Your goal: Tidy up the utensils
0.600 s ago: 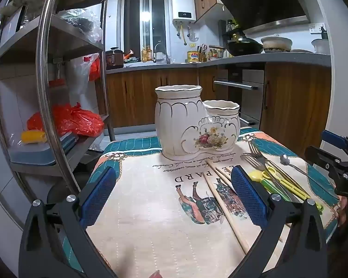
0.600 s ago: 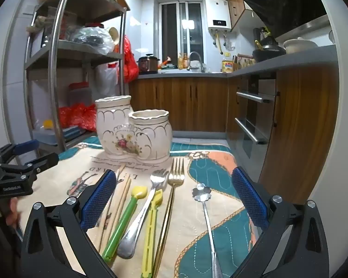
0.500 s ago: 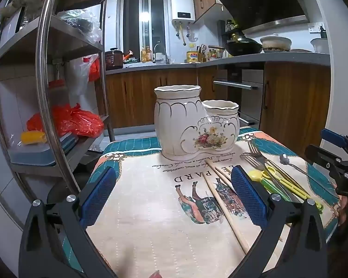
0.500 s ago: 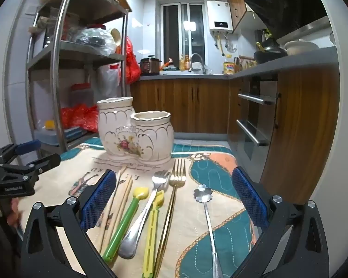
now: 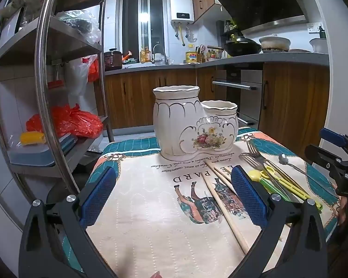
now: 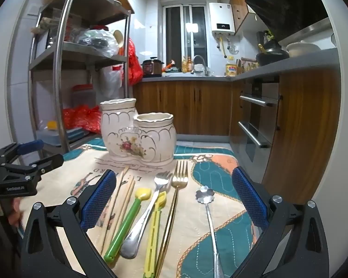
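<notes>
On the patterned tablecloth (image 6: 220,162), at about twelve o'clock from the right gripper (image 6: 174,199), stands the white ceramic utensil holder (image 6: 139,134) — two joined pots, both upright. Between that gripper's spread, empty jaws lie the utensils side by side: wooden chopsticks (image 6: 120,199) at ten o'clock, a green-handled spoon (image 6: 127,217), a steel spork (image 6: 148,206), a yellow utensil (image 6: 154,229), a gold fork (image 6: 177,192), and a flower-ended spoon (image 6: 207,203) at two o'clock. The left gripper (image 5: 171,194) (jaws wide too, nothing in them) hovers over bare cloth — the holder at its twelve o'clock, the chopsticks touching nothing of it.
</notes>
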